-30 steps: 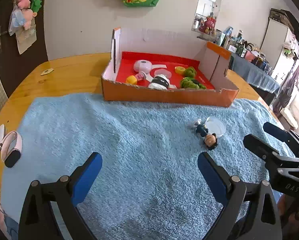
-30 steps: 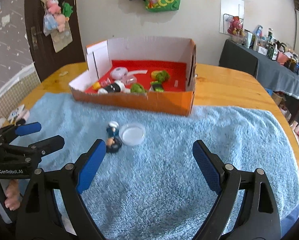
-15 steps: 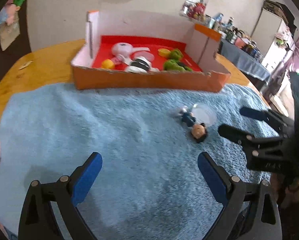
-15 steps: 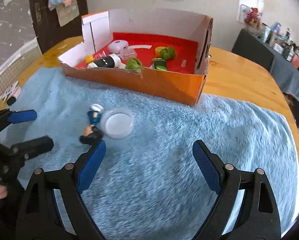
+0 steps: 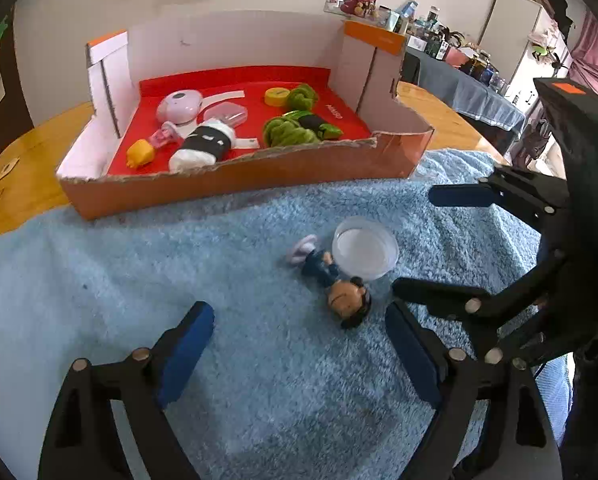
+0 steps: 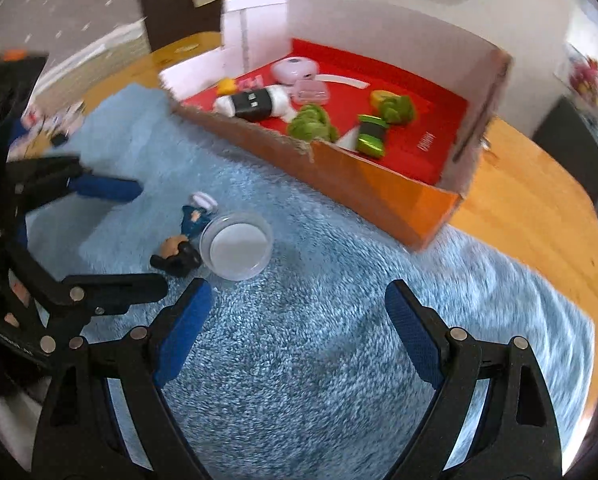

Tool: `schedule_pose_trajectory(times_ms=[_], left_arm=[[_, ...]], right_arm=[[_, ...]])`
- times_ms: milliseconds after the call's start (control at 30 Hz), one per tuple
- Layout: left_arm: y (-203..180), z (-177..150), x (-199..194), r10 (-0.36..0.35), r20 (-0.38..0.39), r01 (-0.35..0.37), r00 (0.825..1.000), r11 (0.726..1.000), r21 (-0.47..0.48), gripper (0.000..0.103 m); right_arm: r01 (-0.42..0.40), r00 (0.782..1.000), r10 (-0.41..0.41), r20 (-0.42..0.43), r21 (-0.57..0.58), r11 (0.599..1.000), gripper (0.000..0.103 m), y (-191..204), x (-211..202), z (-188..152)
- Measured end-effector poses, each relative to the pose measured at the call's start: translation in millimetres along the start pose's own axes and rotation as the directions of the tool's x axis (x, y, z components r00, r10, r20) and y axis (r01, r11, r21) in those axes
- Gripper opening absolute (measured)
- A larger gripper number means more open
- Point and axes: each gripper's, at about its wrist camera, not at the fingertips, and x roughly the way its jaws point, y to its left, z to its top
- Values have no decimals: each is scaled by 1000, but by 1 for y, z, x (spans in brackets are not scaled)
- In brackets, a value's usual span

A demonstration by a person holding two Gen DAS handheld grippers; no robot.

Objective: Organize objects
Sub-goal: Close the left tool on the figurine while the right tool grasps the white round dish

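both tongs have closed in on the figurine and dish since a second ago, box now bigger in both views. left tongs (image 5: 295,344) spread wide, nothing between the blue pads, hovering over the blue towel (image 5: 139,280) with the toy figurine (image 5: 335,284) just ahead, nearer the right-side pad. right tongs (image 6: 297,322) also spread wide, gripping nothing; clear round dish (image 6: 237,245) just ahead of their left-side pad. figurine lies flat on the towel, head toward the cameras, touching the dish rim. in the left wrist view the right tongs come in from the right edge, one finger tip just beside the dish (image 5: 365,248). orange cardboard box (image 5: 235,180) sits behind on the wooden worktop (image 5: 23,176), front edge on the towel, red floor inside. box holds a pink round gadget (image 5: 179,106), black-and-white roll (image 5: 205,144), yellow piece (image 5: 139,154), green fuzzy clumps (image 5: 289,132), yellow disc (image 5: 277,96). right wrist view is motion blurred.
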Motion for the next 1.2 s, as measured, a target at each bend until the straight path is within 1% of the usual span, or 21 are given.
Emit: schedule_pose_trajectory(times_ms=[67,100,167,200,300,400,467,533,567,633,667,700,767,800,833,867,900,933,1000,1033,1200], left_arm=[[0,2,1,7,-1,-7,1000,1000,7,78],[-1,3,2,15,-1,-15,1000,1000,18,77],[1,5,2,9,-5,-9,1000,999,31,74],[3,5,2,9,-6,-9,1000,999,33,71],[12,7,-1,8,-15,-8,1000,1000,29,67],[21,6,-6,18,-13,-18,1000,1000,21,67],[27,7,-9,4,-15,-4,1000,1000,13,67],[26,8,-8,0,-14,0,1000,1000,13,67],[25,7,-8,6,-3,-6,1000,1000,11,67],[22,8,-7,3,2,-3,1000,1000,9,63],[20,8,-5,-5,-7,5,1000,1000,11,58],[18,8,-2,-13,-18,13,1000,1000,18,55],[14,8,-1,3,-10,-3,1000,1000,31,51],[13,9,0,3,-8,-3,1000,999,34,48],[13,10,0,-6,-8,7,1000,1000,30,47],[13,11,1,-16,-8,16,1000,1000,24,43],[14,11,1,-29,-9,30,1000,999,16,37],[13,12,1,-44,-11,44,999,999,9,35],[12,12,2,-68,-13,68,998,998,6,24],[12,11,2,-84,-18,84,996,996,2,24],[12,9,0,-87,-9,87,996,996,-6,24]], right_arm=[[12,1000,-13,-18,-50,999,89,3,5,3],[12,1000,-13,-24,-60,998,89,4,7,4],[5,1000,-7,-23,-78,997,89,5,10,7],[-2,1000,0,-22,-80,997,89,5,10,8],[-22,1000,20,-22,-75,997,89,5,13,11],[-30,999,29,-19,-67,997,89,6,14,12],[-46,999,45,-20,-56,997,89,7,14,13],[-58,998,58,-20,-52,997,89,10,13,14],[-52,998,51,-22,-56,997,89,12,14,14],[-28,999,27,-23,-54,998,88,15,15,15],[-29,999,28,-22,-51,998,87,16,15,15],[-36,999,35,-20,-48,998,85,16,15,15],[-55,998,54,-20,-51,997,71,17,15,16],[-62,998,60,-25,-52,997,70,17,15,17],[-68,997,67,-25,-52,996,68,16,15,17],[-79,997,77,-25,-52,996,63,16,15,17],[-86,996,85,-22,-52,995,60,16,15,18],[-99,995,98,-19,-49,994,55,15,15,18],[-116,993,115,-14,-45,992,49,15,14,18],[-122,992,122,-10,-45,991,39,15,13,18],[-132,991,132,8,-37,991,39,17,8,14]])
